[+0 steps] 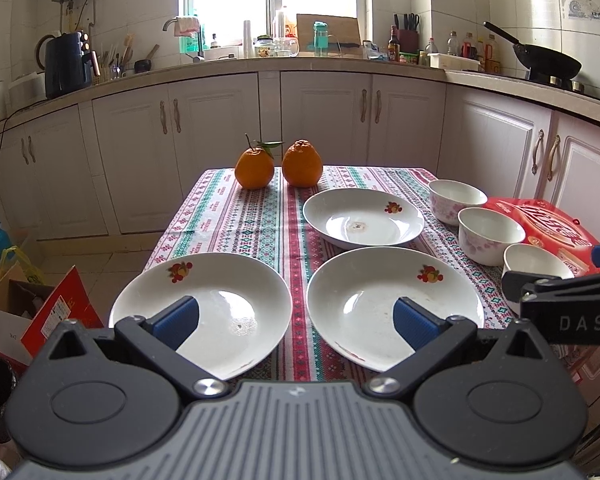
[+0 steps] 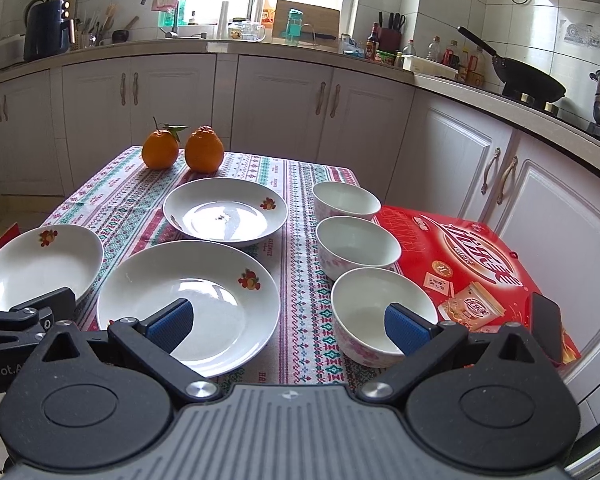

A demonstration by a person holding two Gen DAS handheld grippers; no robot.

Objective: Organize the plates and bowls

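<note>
Both the left gripper (image 1: pixel 296 318) and right gripper (image 2: pixel 287 320) hover with jaws spread and empty, while three plates (image 1: pixel 364 216) at twelve o'clock and three bowls (image 2: pixel 354 240) at two o'clock lie unstacked on the desk (image 2: pixel 296 248), probably awaiting stacking.

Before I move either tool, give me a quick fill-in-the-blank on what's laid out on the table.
1. The tablecloth holds ____ white plates with a fruit motif, such as the near plate.
2. The pink-flowered bowls, like the nearest bowl, number ____.
3. At the table's far edge stand two ____.
4. The left tool and right tool both have jaws that are ____.

Missing words: three; three; oranges; open
</note>
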